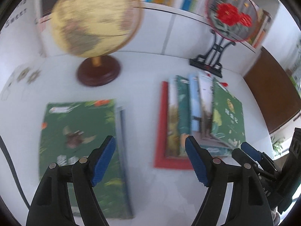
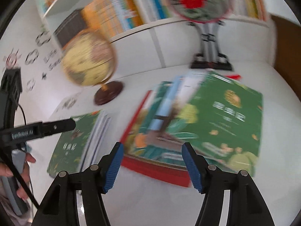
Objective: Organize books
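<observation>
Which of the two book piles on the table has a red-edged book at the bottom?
The fanned pile in front of the fan stand. Its lowest book shows a red border; the pile by the globe is topped by a green cover, no red edge.

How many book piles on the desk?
2. The green-covered pile lies left, in front of the globe; the fanned pile on a red book lies right, before the fan stand.
</observation>
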`<control>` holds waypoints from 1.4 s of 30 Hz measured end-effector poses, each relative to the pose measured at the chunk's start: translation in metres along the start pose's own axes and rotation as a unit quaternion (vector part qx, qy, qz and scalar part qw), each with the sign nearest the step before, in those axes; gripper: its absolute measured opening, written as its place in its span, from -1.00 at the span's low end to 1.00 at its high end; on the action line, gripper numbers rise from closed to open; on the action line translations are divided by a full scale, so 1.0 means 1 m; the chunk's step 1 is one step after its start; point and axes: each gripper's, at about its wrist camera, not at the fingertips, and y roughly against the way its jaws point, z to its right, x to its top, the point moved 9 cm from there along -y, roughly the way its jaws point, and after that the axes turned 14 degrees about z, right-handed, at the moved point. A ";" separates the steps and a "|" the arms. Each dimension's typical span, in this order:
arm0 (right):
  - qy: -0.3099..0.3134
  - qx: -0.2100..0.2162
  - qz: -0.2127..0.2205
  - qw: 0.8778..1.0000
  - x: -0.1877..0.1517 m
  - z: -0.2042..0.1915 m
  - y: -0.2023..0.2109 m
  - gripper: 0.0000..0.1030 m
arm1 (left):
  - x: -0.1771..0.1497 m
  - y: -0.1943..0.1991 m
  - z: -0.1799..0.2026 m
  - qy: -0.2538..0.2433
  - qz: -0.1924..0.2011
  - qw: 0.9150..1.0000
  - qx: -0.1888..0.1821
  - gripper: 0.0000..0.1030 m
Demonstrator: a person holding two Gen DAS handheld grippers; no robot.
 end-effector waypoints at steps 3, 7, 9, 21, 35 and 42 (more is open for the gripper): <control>-0.034 -0.028 0.002 0.999 0.006 0.040 0.005 0.23 | 0.005 -0.016 0.033 -0.017 0.000 1.000 -0.016 0.45; -0.050 -0.055 0.002 0.997 0.009 0.083 0.009 0.29 | 0.006 -0.037 0.073 -0.035 -0.007 0.999 -0.037 0.45; -0.063 -0.060 -0.002 0.996 0.009 0.102 0.008 0.30 | 0.005 -0.048 0.093 -0.051 -0.010 0.998 -0.047 0.45; -0.163 -0.055 -0.007 0.985 -0.005 0.163 -0.006 0.36 | -0.010 -0.103 0.156 -0.082 -0.044 0.992 -0.082 0.45; -0.171 0.019 0.006 0.985 0.005 0.150 -0.025 0.95 | -0.025 -0.103 0.171 -0.100 -0.063 0.986 -0.121 0.44; -0.165 0.037 -0.023 0.985 0.001 0.142 -0.025 1.00 | -0.041 -0.081 0.165 -0.113 -0.070 0.983 -0.126 0.44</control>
